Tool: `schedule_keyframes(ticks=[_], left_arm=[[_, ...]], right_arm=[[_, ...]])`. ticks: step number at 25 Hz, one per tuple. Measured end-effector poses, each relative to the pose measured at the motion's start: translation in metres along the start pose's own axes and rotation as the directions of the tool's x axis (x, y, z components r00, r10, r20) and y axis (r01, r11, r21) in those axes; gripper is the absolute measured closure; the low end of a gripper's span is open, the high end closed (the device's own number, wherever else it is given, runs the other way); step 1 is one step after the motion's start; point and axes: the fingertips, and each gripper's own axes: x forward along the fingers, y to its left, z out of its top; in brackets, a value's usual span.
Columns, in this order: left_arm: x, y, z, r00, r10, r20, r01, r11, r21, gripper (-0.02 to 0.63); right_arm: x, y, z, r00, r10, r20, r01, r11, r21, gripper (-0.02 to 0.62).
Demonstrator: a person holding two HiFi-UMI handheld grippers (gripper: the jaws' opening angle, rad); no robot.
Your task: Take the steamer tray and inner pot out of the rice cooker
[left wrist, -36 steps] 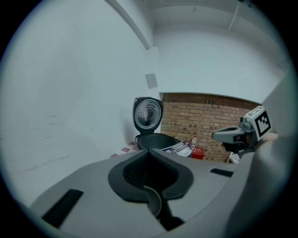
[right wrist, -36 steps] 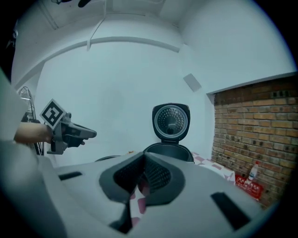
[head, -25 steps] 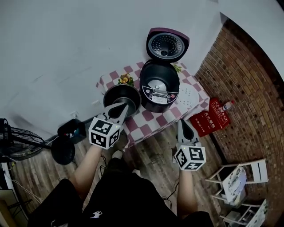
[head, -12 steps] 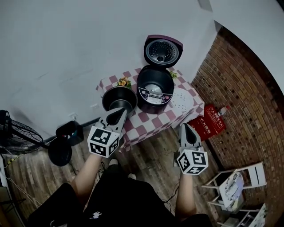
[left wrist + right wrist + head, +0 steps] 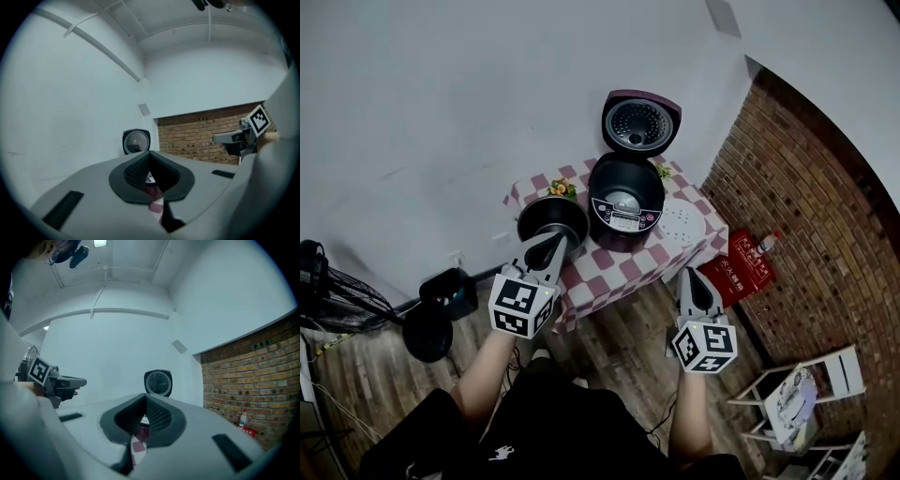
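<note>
The black rice cooker [image 5: 623, 202] stands on the checkered table [image 5: 609, 267] with its lid [image 5: 639, 122] up. The dark inner pot [image 5: 553, 220] sits on the table left of the cooker. The white steamer tray [image 5: 680, 222] lies on the table to the cooker's right. My left gripper [image 5: 551, 246] is shut and empty, its tips over the near rim of the pot as seen from above. My right gripper [image 5: 690, 277] is shut and empty, off the table's front right edge. Both gripper views look level at the raised lid [image 5: 136, 141] [image 5: 158, 383] over closed jaws.
A red box [image 5: 741, 267] and a bottle [image 5: 767, 242] sit on the floor by the brick wall [image 5: 806, 187]. A fan [image 5: 337, 300] and a black object [image 5: 450, 291] stand at the left. A white rack [image 5: 797, 394] is at lower right. Flowers [image 5: 562, 187] sit behind the pot.
Both grippers have drawn back from the table and risen a little, staying shut. The table and cooker look smaller and farther off in the head view.
</note>
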Motion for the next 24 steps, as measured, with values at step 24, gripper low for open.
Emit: schedule_keyframes(ticks=[24], left_arm=[[0.011, 0.004, -0.016, 0.999, 0.011, -0.043, -0.012, 0.999, -0.031, 0.603]], right_arm=[[0.003, -0.011, -0.010, 1.000, 0.001, -0.028, -0.001, 1.000, -0.003, 0.594]])
